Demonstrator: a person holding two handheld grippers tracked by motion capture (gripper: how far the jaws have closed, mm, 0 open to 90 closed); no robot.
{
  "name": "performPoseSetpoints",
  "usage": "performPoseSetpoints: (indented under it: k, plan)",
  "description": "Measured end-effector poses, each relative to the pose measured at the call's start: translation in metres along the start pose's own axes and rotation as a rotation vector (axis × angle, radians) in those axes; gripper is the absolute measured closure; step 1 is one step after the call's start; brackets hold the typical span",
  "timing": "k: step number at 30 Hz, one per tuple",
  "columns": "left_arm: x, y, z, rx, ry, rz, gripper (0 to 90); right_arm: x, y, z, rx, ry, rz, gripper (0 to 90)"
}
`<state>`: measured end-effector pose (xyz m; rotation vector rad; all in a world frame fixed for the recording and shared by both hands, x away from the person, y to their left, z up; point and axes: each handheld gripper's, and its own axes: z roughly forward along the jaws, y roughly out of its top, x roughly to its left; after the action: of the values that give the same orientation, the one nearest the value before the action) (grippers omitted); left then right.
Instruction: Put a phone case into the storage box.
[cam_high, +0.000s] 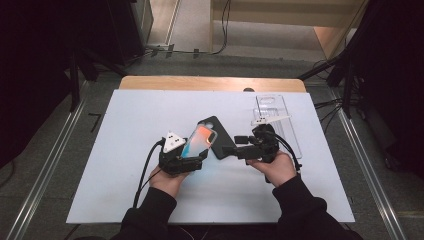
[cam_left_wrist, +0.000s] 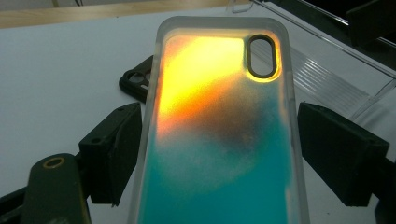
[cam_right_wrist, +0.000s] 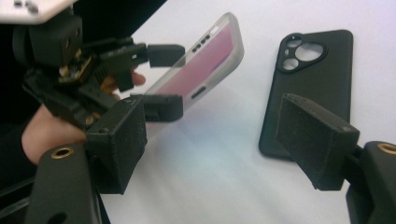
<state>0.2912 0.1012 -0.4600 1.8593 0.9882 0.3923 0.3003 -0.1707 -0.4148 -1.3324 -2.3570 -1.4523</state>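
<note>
Left claw (cam_high: 192, 161) clenched on orange-teal phone case (cam_high: 200, 141), tilted above worktop (cam_high: 125, 150). Right claw (cam_right_wrist: 219, 140) released, beside black case (cam_right_wrist: 310, 79). Clear case (cam_high: 272, 107) beyond black case.

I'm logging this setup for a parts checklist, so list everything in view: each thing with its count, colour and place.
Gradient phone case: one, orange to teal with a frosted rim, held off the table between the left gripper's jaws.
Black phone case: one, black, lying flat at the table's middle, camera holes at the far end.
Clear phone case: one, transparent, far right of the table.
Table: one, white sheet over a wooden top.
Left gripper: one, black, shut on the gradient phone case.
Right gripper: one, black, jaws open, nothing between them, near the black phone case.
Hands: two, black sleeves, at the near edge.
</note>
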Motion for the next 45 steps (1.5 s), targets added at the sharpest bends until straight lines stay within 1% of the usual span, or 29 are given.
performPoseSetpoints:
  k: [3, 4, 7, 8, 9, 11, 13, 16, 20, 23, 25, 26, 27, 29, 30, 31, 32, 35, 37, 38, 40, 42, 44, 45]
  plan:
    - [-0.004, -0.003, 0.0, -0.03, 0.02, 0.003, 17.4, -0.001, 0.003, 0.002, -0.013, 0.005, 0.016, 22.8]
    - [-0.006, -0.005, 0.0, -0.045, 0.02, 0.011, 17.3, -0.001, 0.004, 0.002, -0.015, 0.004, 0.016, 22.8]
    - [-0.011, -0.008, 0.0, -0.069, 0.033, 0.032, 17.3, -0.001, 0.007, 0.004, -0.02, 0.008, 0.03, 23.1]
    - [-0.012, -0.01, 0.0, -0.087, 0.034, 0.041, 17.3, -0.001, 0.008, 0.005, -0.023, 0.008, 0.029, 23.2]
    - [-0.014, -0.01, 0.0, -0.094, 0.037, 0.045, 17.3, -0.001, 0.009, 0.006, -0.022, 0.011, 0.04, 23.3]
    - [-0.017, -0.013, 0.0, -0.115, 0.046, 0.055, 17.3, -0.001, 0.011, 0.007, -0.024, 0.009, 0.036, 23.4]
    - [-0.019, -0.015, 0.0, -0.124, 0.051, 0.067, 17.3, 0.0, 0.013, 0.009, -0.027, 0.01, 0.04, 23.6]
    - [-0.023, -0.016, 0.0, -0.148, 0.049, 0.07, 17.3, 0.0, 0.015, 0.012, -0.029, 0.013, 0.048, 24.1]
    - [-0.028, -0.02, 0.0, -0.187, 0.04, 0.086, 17.3, 0.0, 0.017, 0.016, -0.031, 0.02, 0.062, 25.1]
    - [-0.031, -0.021, 0.0, -0.198, 0.041, 0.094, 17.3, 0.0, 0.018, 0.02, -0.028, 0.023, 0.066, 26.1]
    - [-0.033, -0.021, -0.001, -0.211, 0.044, 0.096, 17.3, 0.0, 0.018, 0.022, -0.026, 0.026, 0.079, 27.8]
    - [-0.033, -0.021, -0.001, -0.218, 0.043, 0.091, 17.3, -0.001, 0.019, 0.023, -0.024, 0.03, 0.093, 28.8]
    - [-0.034, -0.022, -0.001, -0.221, 0.045, 0.088, 17.3, -0.002, 0.019, 0.024, -0.022, 0.033, 0.101, 31.5]
    - [-0.035, -0.022, -0.001, -0.226, 0.037, 0.074, 17.3, -0.002, 0.019, 0.027, -0.012, 0.043, 0.126, 33.6]
    - [-0.035, -0.022, -0.001, -0.223, 0.033, 0.073, 17.3, -0.002, 0.019, 0.028, -0.006, 0.046, 0.132, 35.7]
    - [-0.036, -0.022, -0.001, -0.214, 0.038, 0.074, 17.3, -0.002, 0.019, 0.03, -0.002, 0.047, 0.134, 36.8]
    - [-0.037, -0.022, -0.001, -0.214, 0.039, 0.072, 17.3, -0.002, 0.019, 0.031, -0.001, 0.045, 0.142, 39.7]
    - [-0.038, -0.022, 0.0, -0.213, 0.023, 0.057, 17.3, -0.002, 0.019, 0.035, 0.012, 0.065, 0.173, 47.1]
    - [-0.039, -0.023, 0.0, -0.209, 0.014, 0.047, 17.3, -0.003, 0.019, 0.037, 0.016, 0.071, 0.185, 50.3]
    - [-0.039, -0.023, 0.0, -0.207, 0.011, 0.041, 17.3, -0.003, 0.019, 0.037, 0.017, 0.068, 0.19, 55.1]
    - [-0.039, -0.023, 0.0, -0.215, 0.005, 0.028, 17.3, -0.005, 0.019, 0.037, 0.027, 0.079, 0.21, 64.6]
    - [-0.04, -0.024, -0.001, -0.219, 0.009, 0.037, 17.3, -0.005, 0.019, 0.035, 0.019, 0.079, 0.204, 73.8]
    - [-0.04, -0.024, -0.001, -0.217, 0.011, 0.042, 17.2, -0.006, 0.019, 0.034, 0.017, 0.096, 0.219, 75.2]
    - [-0.04, -0.024, 0.0, -0.214, 0.008, 0.041, 17.3, -0.006, 0.019, 0.034, 0.017, 0.099, 0.217, 75.8]
